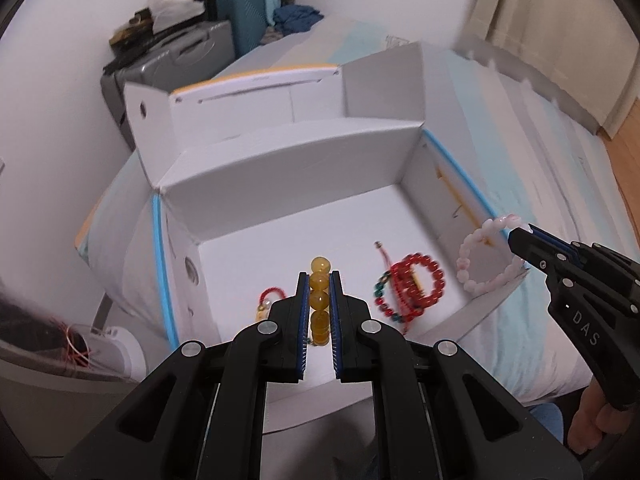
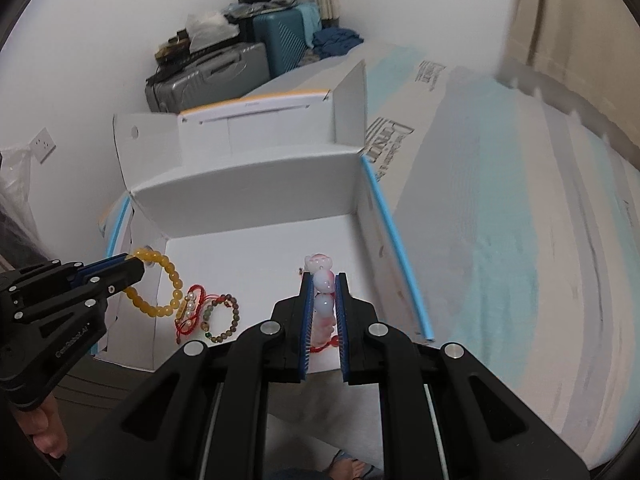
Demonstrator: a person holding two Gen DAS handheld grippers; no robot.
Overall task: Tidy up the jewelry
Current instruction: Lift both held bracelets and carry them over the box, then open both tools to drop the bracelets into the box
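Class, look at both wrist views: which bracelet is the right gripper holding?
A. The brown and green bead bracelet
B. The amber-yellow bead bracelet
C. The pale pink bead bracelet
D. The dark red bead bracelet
C: the right gripper is clamped on the pale pink bead bracelet, while the left gripper holds the amber-yellow bead bracelet.

This is a bedroom in a home. A bed (image 2: 500, 240) with a pale blue-and-white striped cover fills the room. Hard-shell suitcases (image 2: 224, 72) piled with folded clothes (image 2: 336, 40) stand against the white wall, beside a curtain (image 1: 560, 20) and a wood floor (image 1: 624, 184).
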